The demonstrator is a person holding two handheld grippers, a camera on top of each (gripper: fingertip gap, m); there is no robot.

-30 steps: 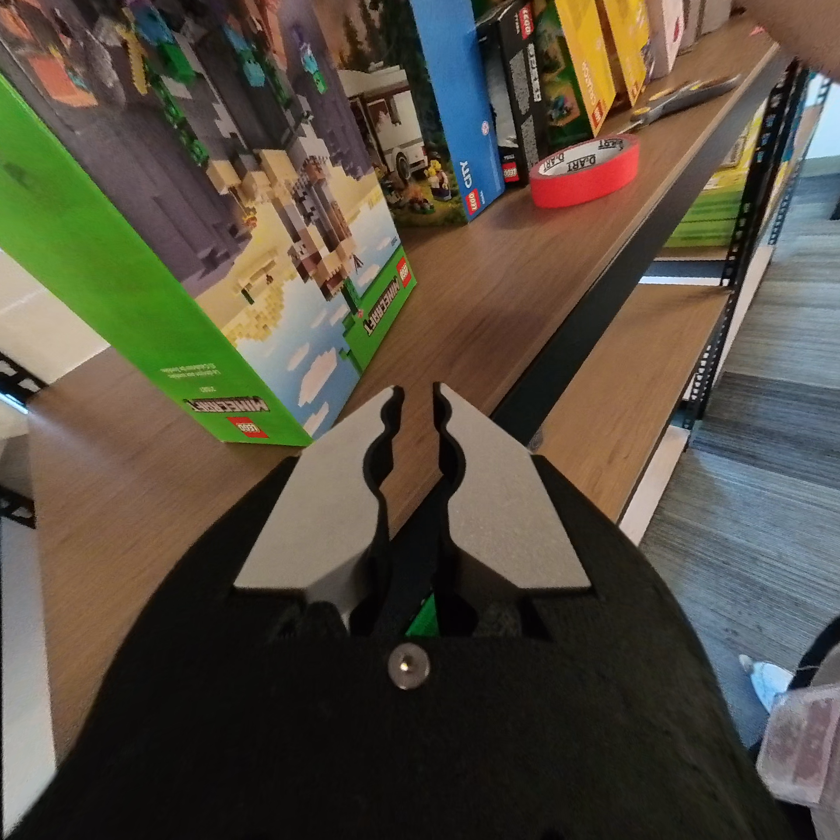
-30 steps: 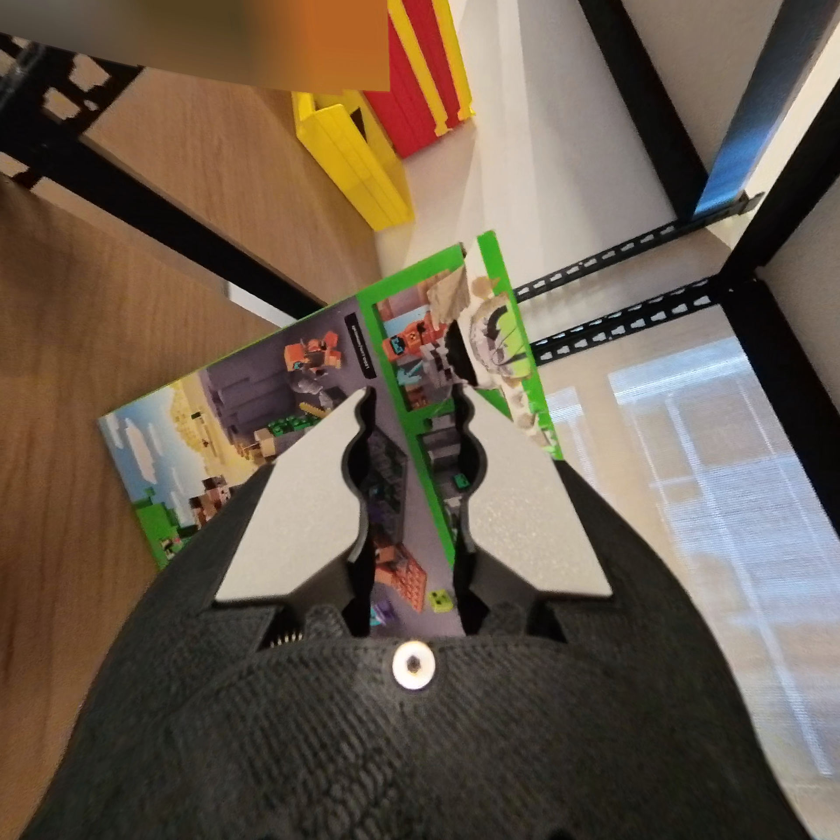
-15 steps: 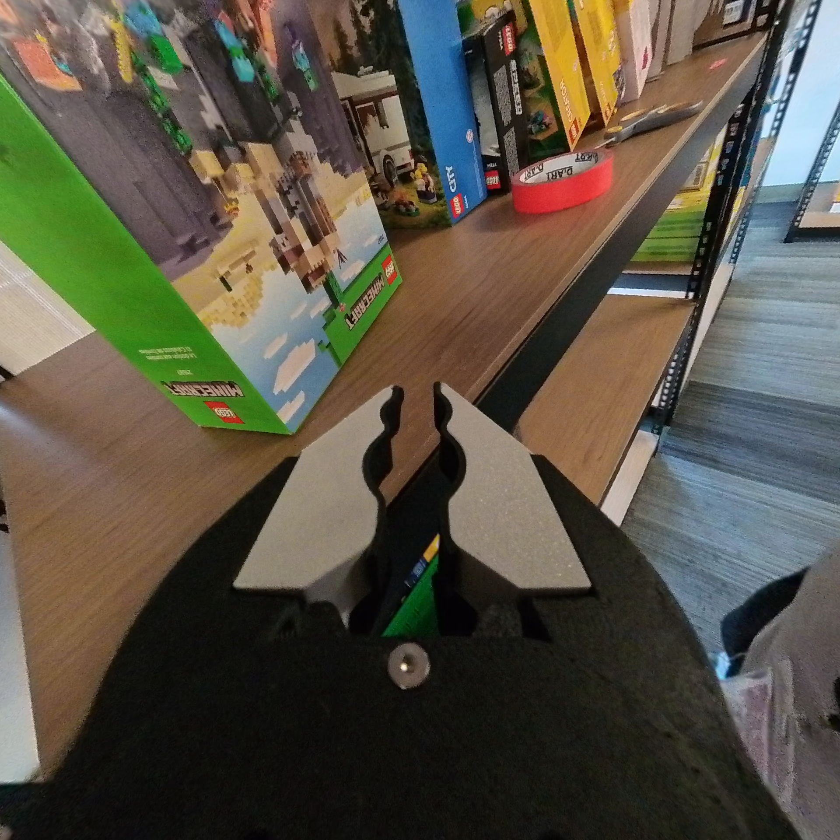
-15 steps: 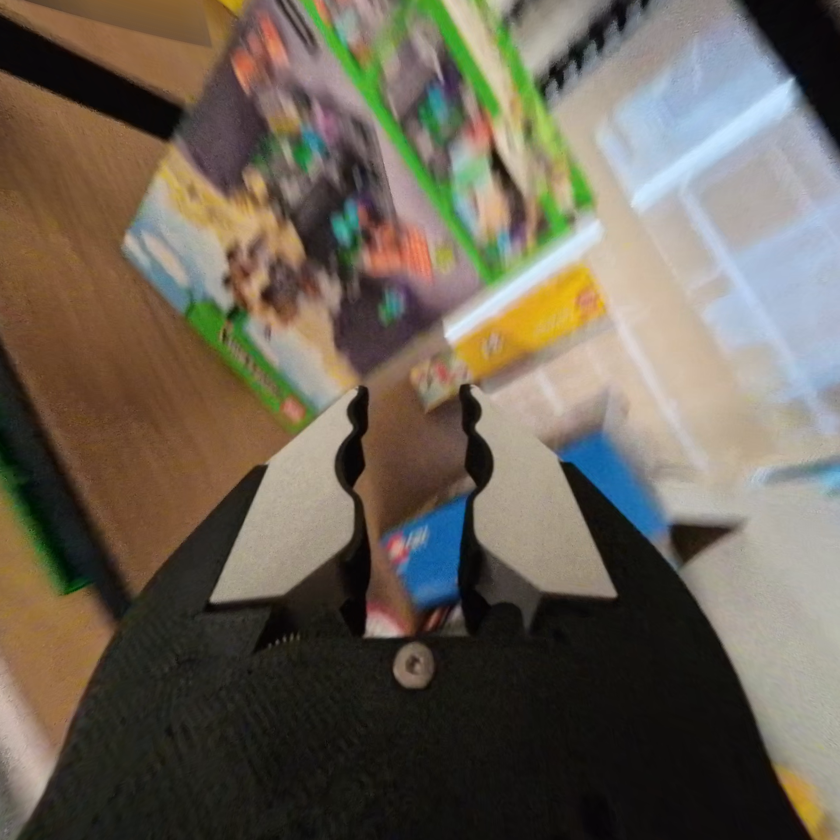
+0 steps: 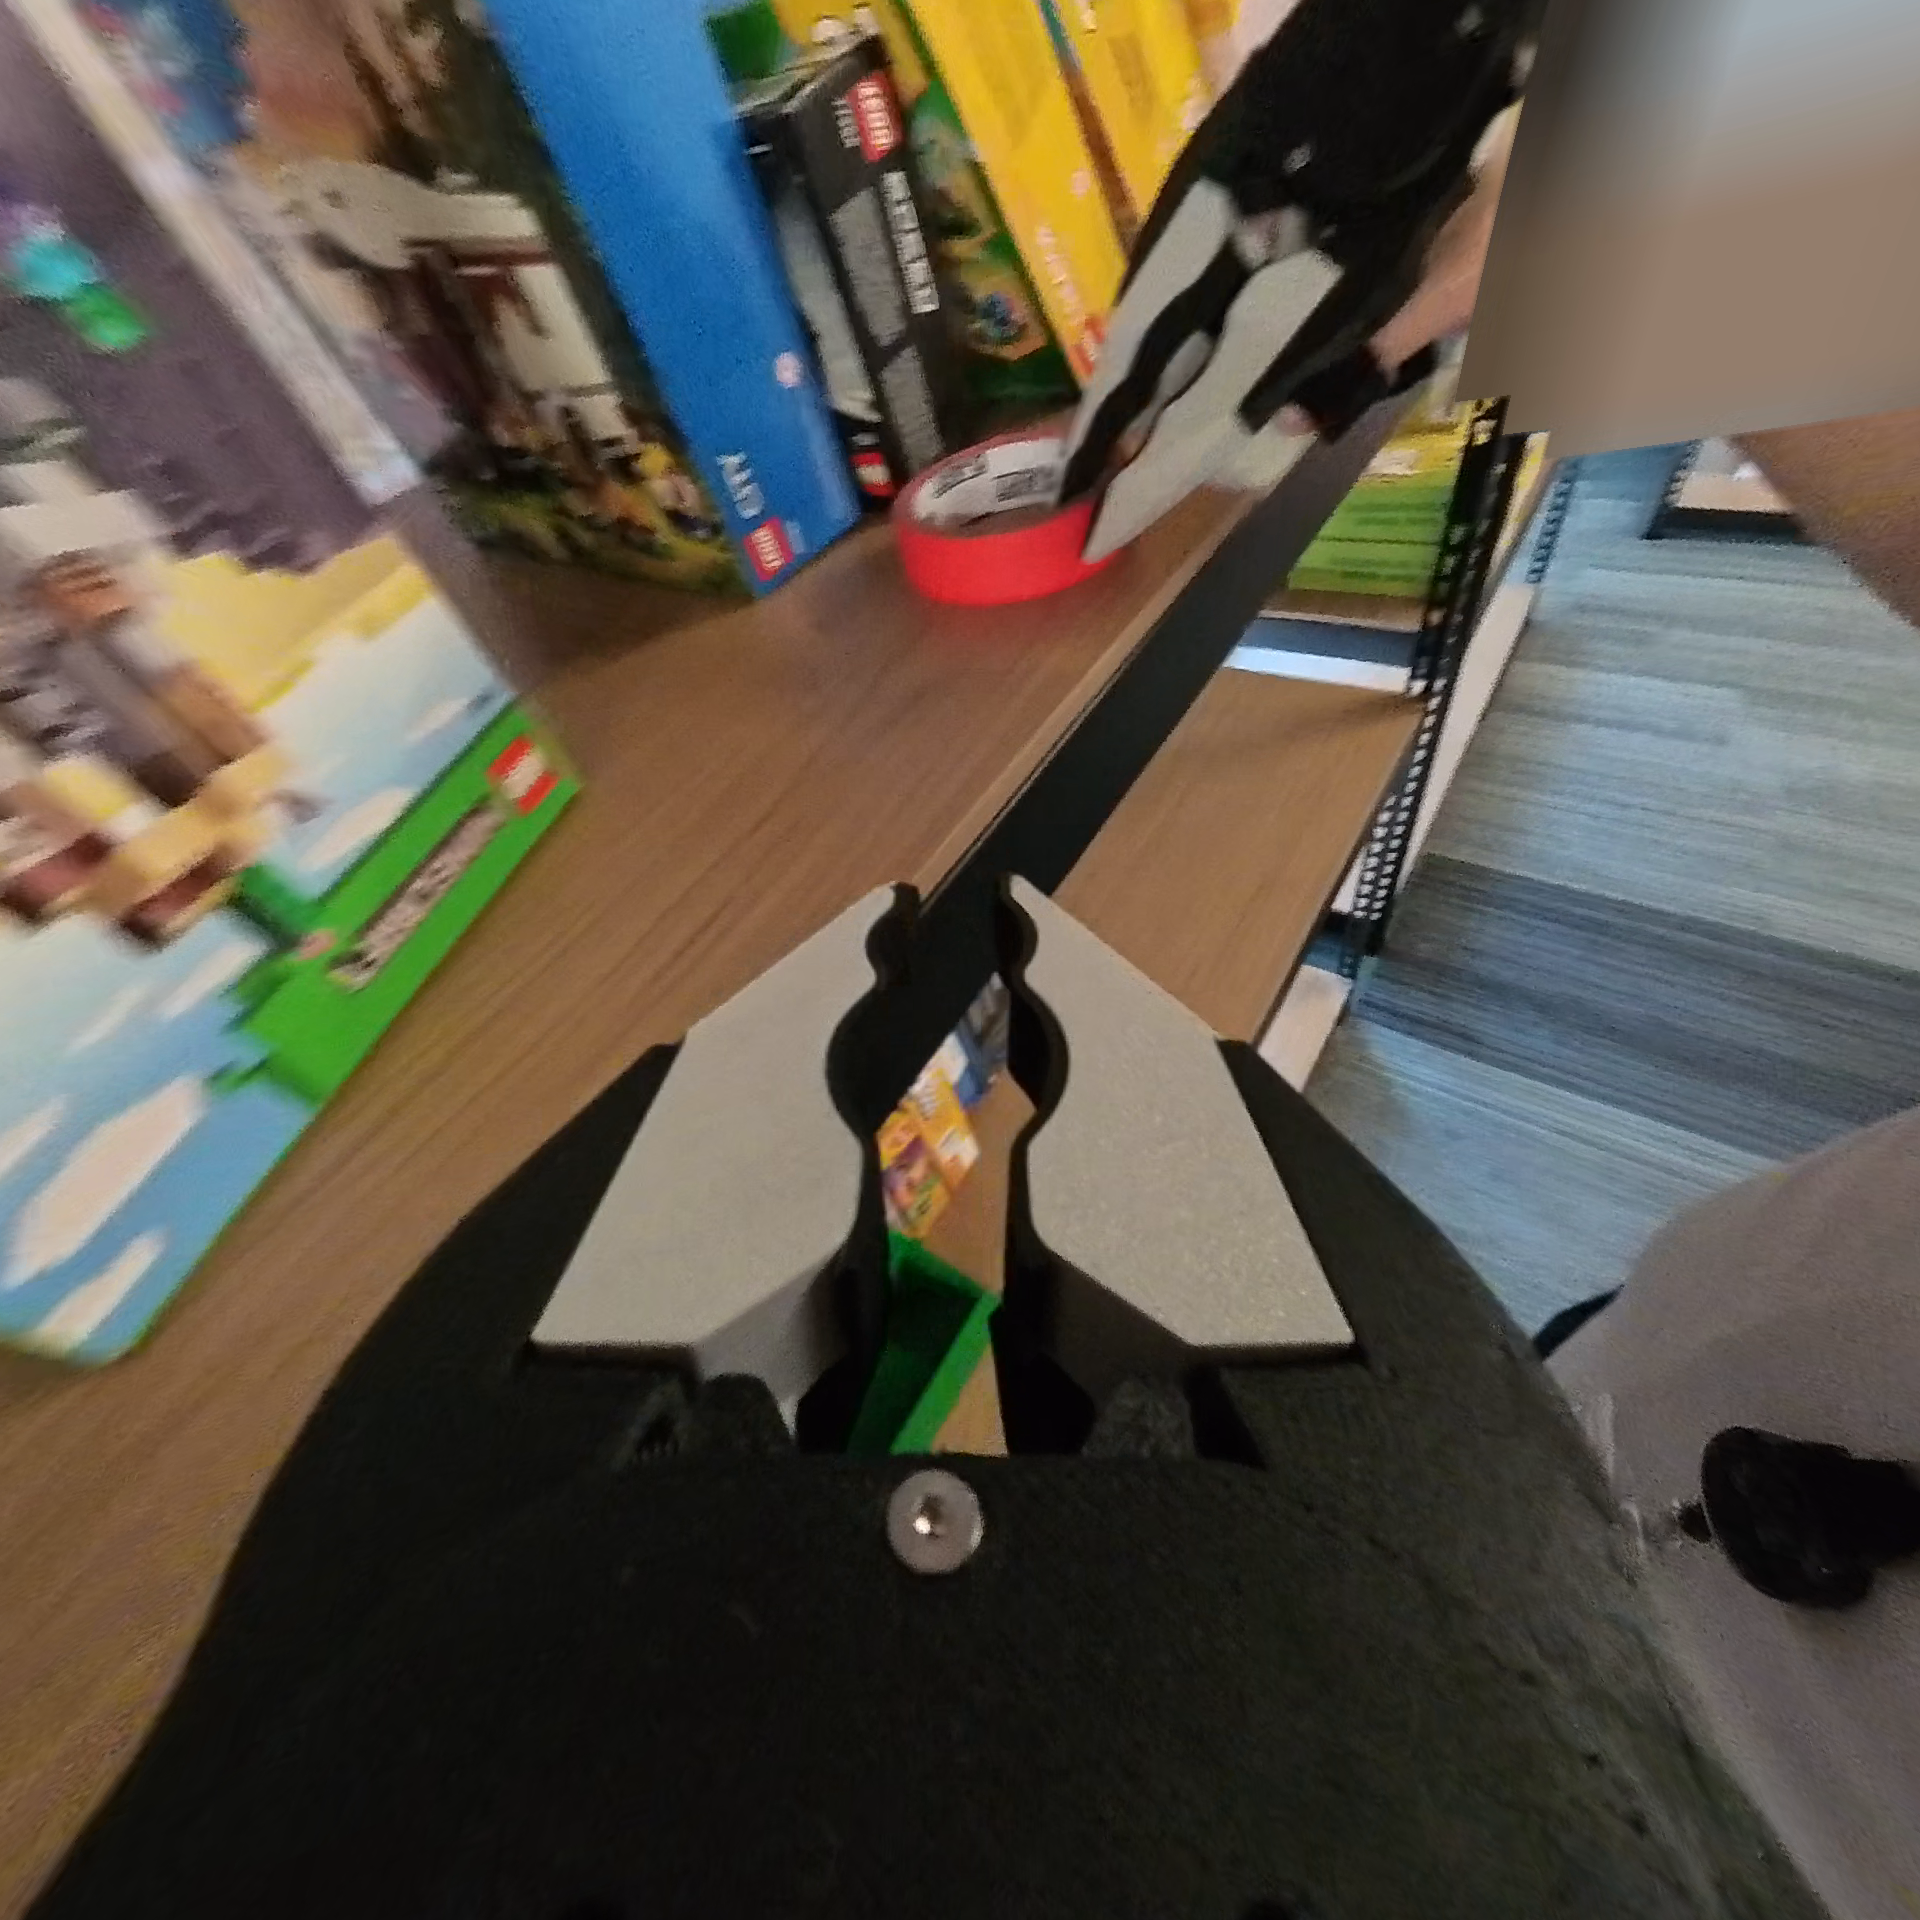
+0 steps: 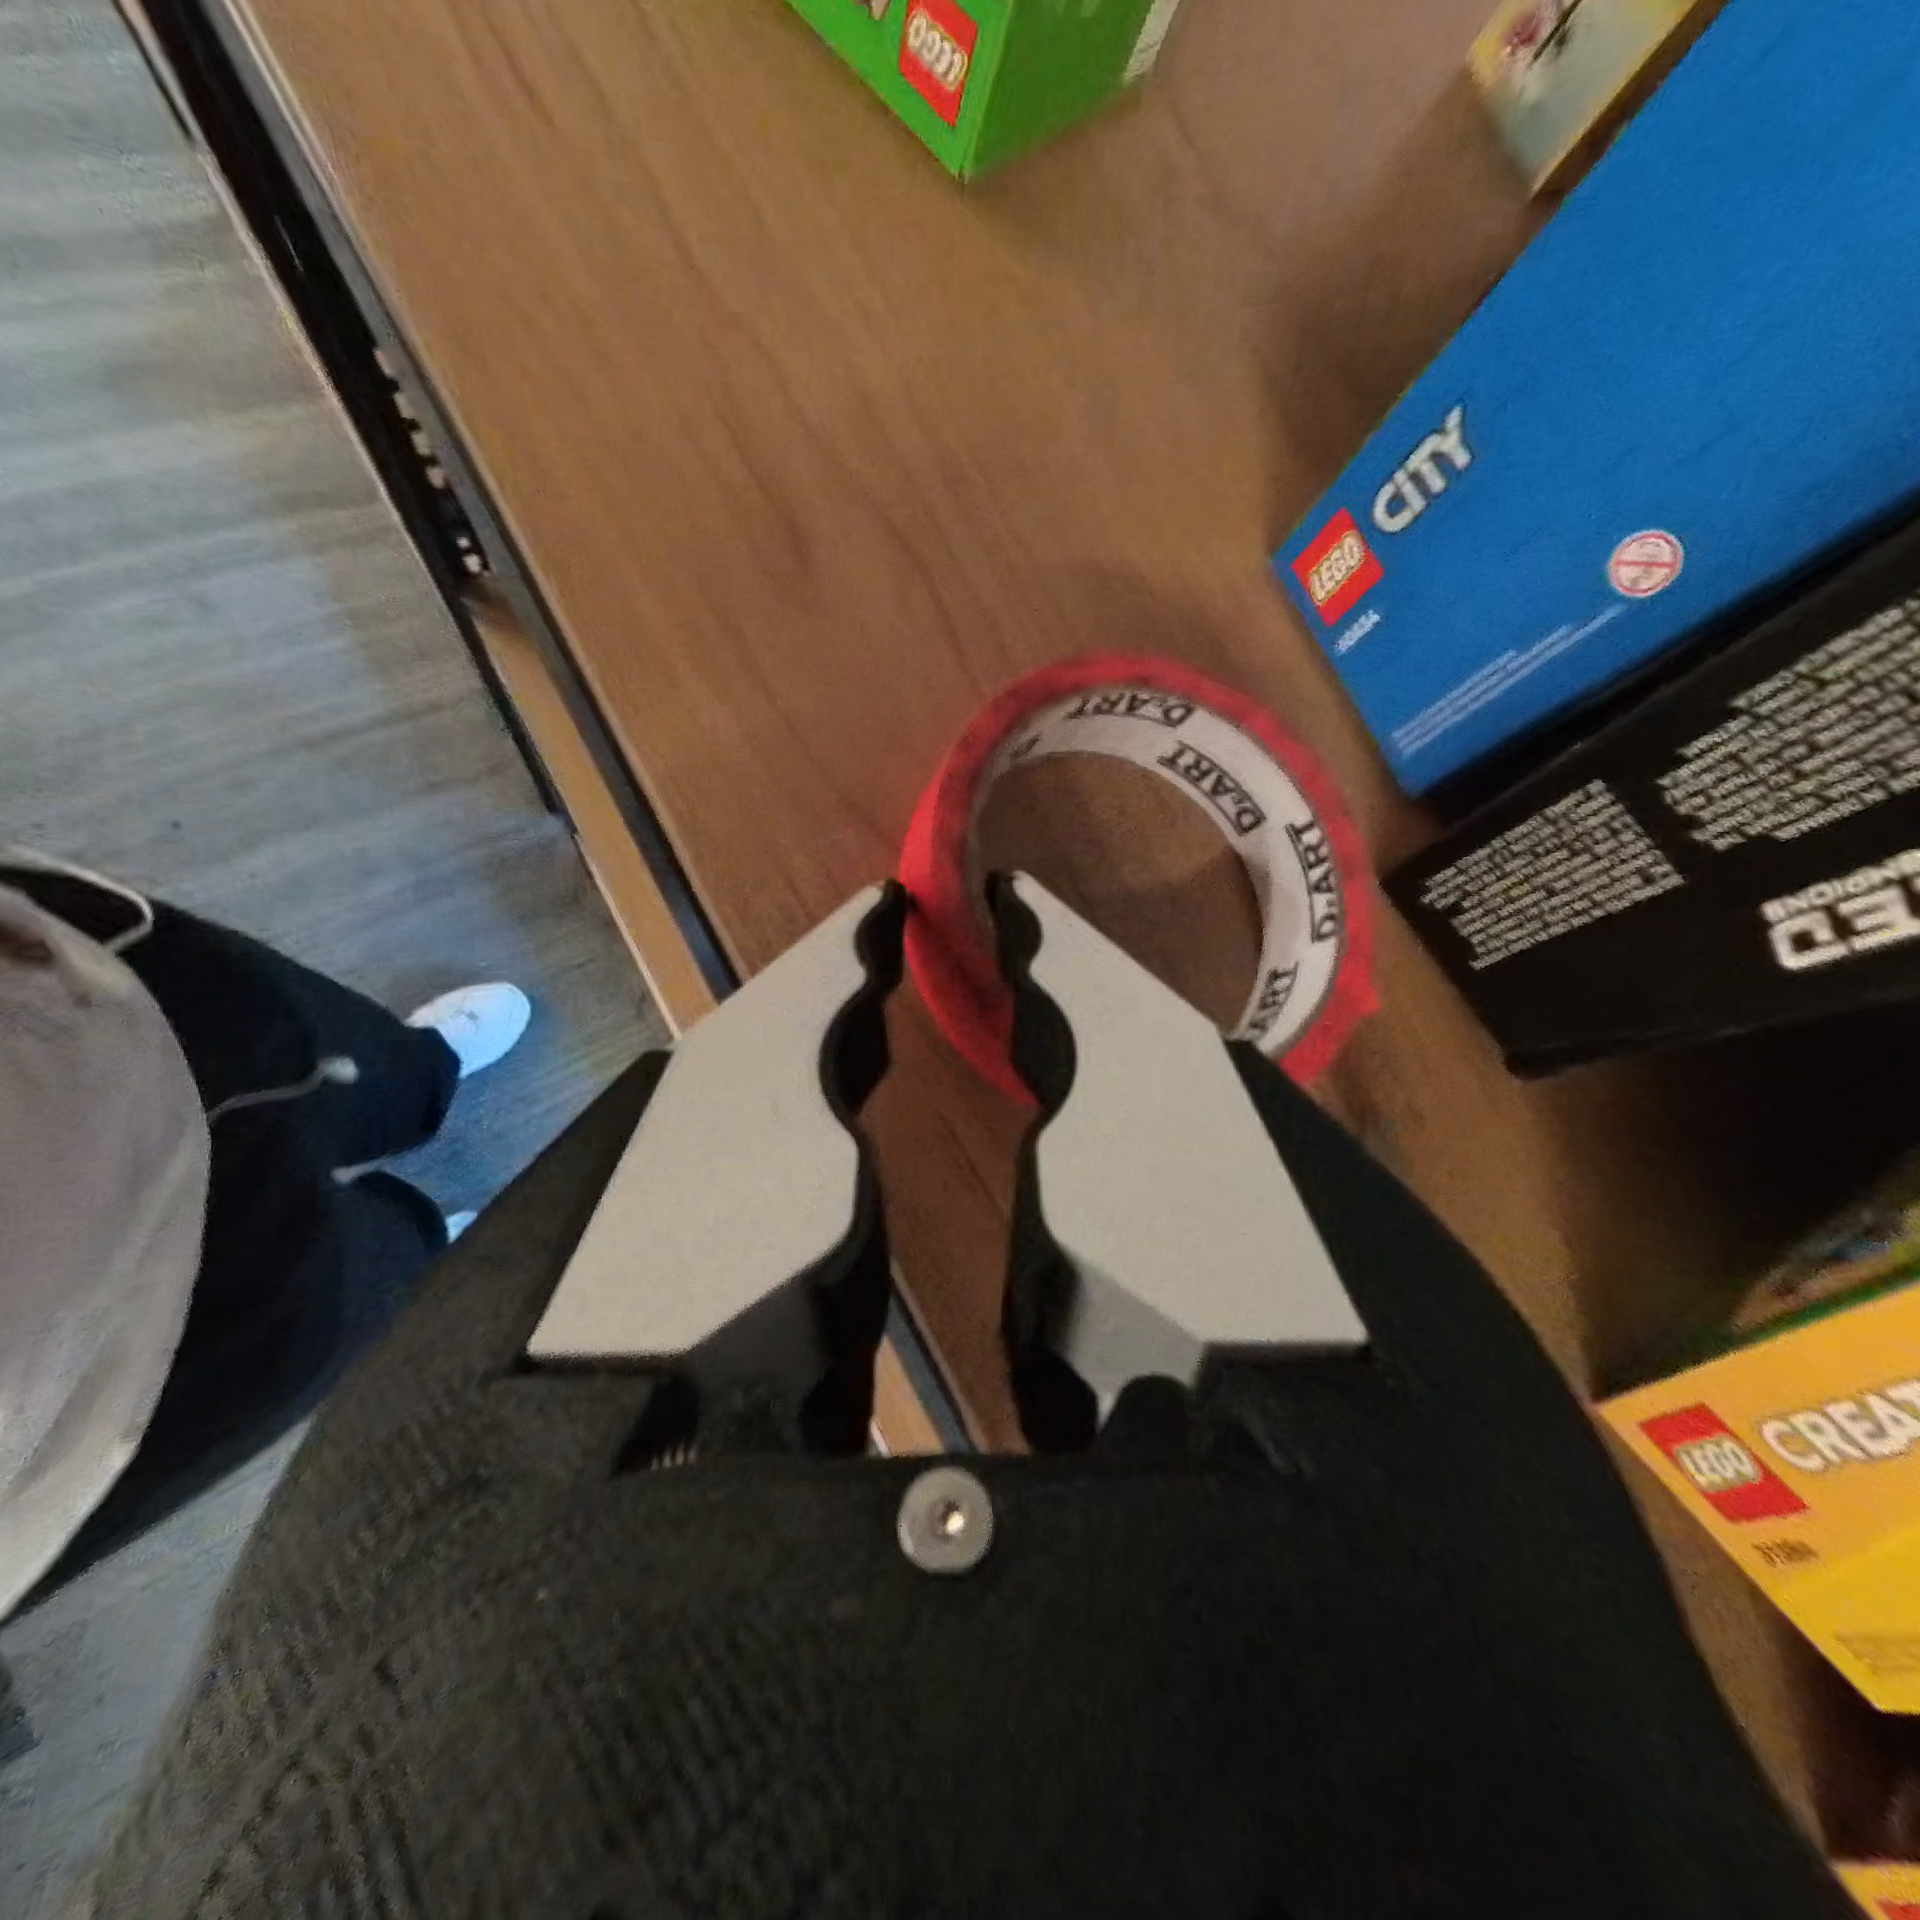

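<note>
A red tape roll (image 6: 1299,883) with a white inner core lies flat on the wooden shelf (image 6: 831,468). My right gripper (image 6: 945,894) comes down on it from above. One finger is inside the ring and one outside, and the jaws are closed on the roll's near wall. The left wrist view shows the same, with the right gripper (image 5: 1086,520) on the tape roll (image 5: 977,551). My left gripper (image 5: 951,894) hovers over the shelf's black front edge, well short of the tape. Its jaws stand a narrow gap apart with nothing between them.
Toy boxes stand along the back of the shelf: a green one (image 5: 343,935), a blue one (image 6: 1662,364), a black one (image 6: 1714,852) and a yellow one (image 6: 1818,1507). A lower shelf (image 5: 1195,810) and grey floor (image 5: 1662,831) lie beyond the edge. A person's leg and white shoe (image 6: 468,1018) are beside it. One gripper's finger ends stand about 20 centimeters off the other's.
My right gripper swung from the green box across to the tape roll, dropped onto its rim, and its jaws narrowed. My left gripper drifted slightly along the shelf edge, gap unchanged.
</note>
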